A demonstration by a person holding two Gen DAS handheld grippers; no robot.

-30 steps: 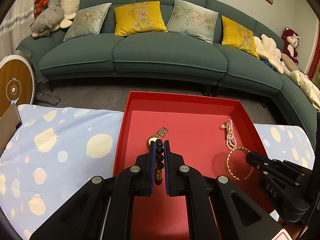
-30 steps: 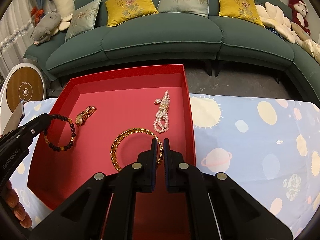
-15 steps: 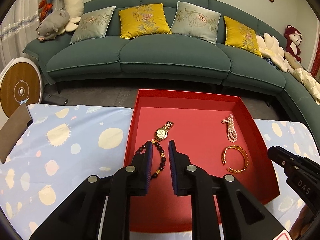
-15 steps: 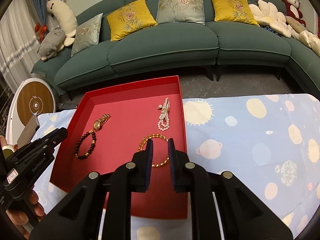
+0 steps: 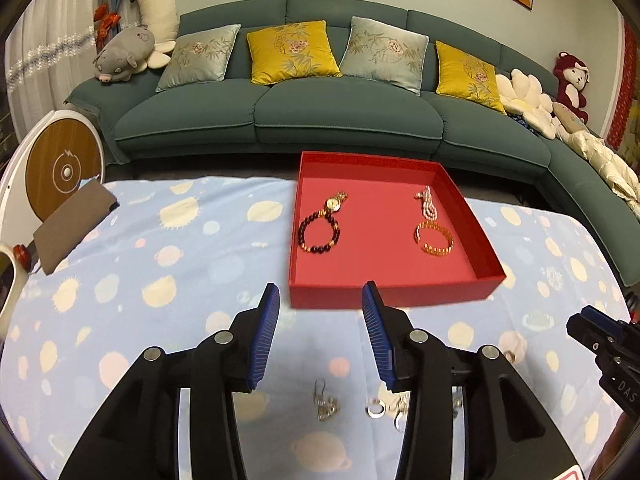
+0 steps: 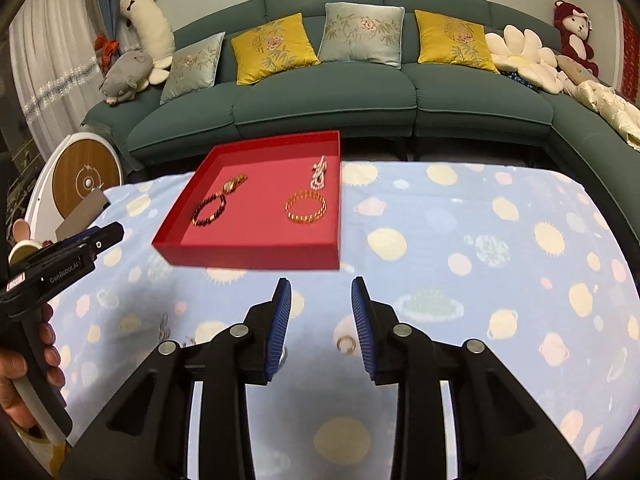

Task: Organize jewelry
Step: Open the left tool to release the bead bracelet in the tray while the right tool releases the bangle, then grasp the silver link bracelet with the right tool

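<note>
Shallow square red tray [image 5: 394, 294], beaded bracelet [image 5: 319, 233]

The near stretch of the patterned cloth [image 6: 460, 248] lies mostly bare, and the right half out to its right edge is open passage. The red tray [image 5: 384, 294] stands at the far edge, its raised walls blocking a level approach. Small silver pieces [image 5: 328, 402] litter the cloth near its front edge. A brown card [image 5: 74, 220] sits at the left edge.
</note>
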